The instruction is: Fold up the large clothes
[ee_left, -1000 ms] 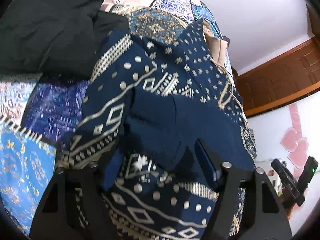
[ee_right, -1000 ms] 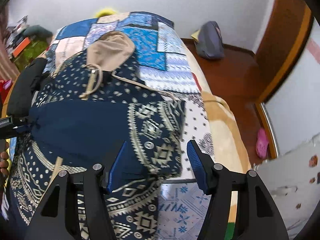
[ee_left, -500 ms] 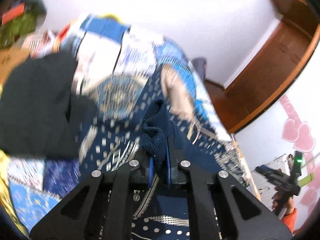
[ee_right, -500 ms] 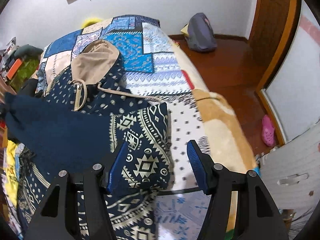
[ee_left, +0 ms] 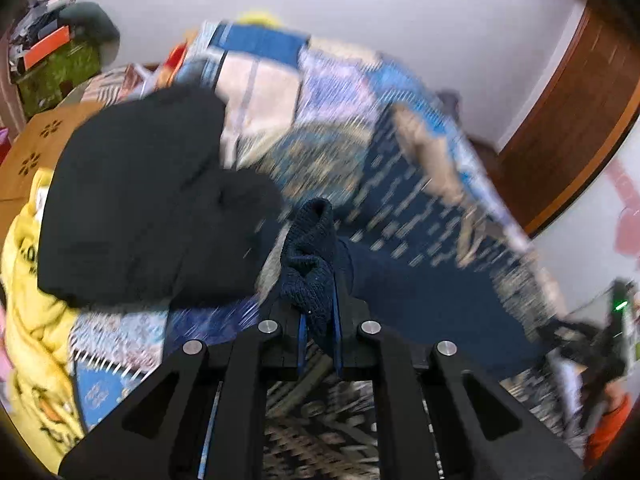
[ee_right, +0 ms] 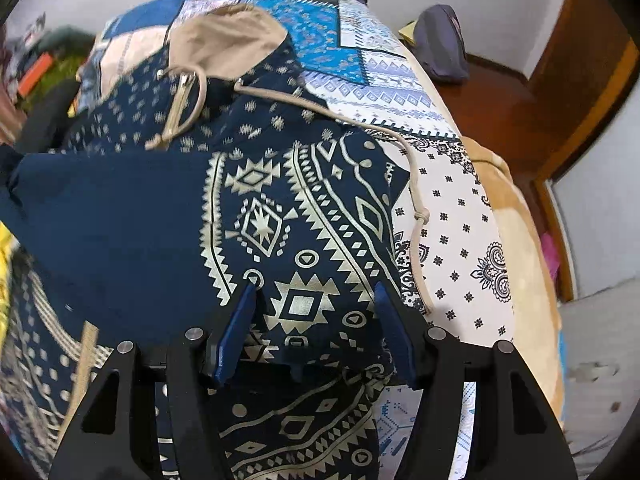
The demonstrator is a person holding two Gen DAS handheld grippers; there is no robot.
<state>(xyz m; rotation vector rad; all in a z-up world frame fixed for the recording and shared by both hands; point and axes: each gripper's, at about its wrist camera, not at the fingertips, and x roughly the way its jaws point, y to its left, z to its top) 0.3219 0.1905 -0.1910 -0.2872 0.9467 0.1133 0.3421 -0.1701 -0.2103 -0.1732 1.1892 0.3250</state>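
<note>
A navy hoodie with a cream tribal print [ee_right: 296, 216] lies on the patchwork bedspread [ee_right: 360, 60], its beige-lined hood [ee_right: 228, 36] toward the far end. My left gripper [ee_left: 318, 320] is shut on the hoodie's ribbed navy sleeve cuff [ee_left: 310, 256] and holds it lifted, the sleeve [ee_left: 432, 304] stretching right. My right gripper [ee_right: 314, 320] is open, its blue fingers [ee_right: 234, 332] straddling the printed fabric at the hoodie's near right part. The left wrist view is blurred.
A black garment [ee_left: 136, 200] lies at the left of the bed, with a yellow printed one [ee_left: 32, 320] beside it. A grey bag [ee_right: 440, 44] sits on the wooden floor. The bed's right edge has a tan blanket [ee_right: 524, 248].
My left gripper closed on the sleeve cuff and lifted it up and leftward, pulling the sleeve taut across the hoodie. My right gripper stayed open and moved lower over the printed fabric.
</note>
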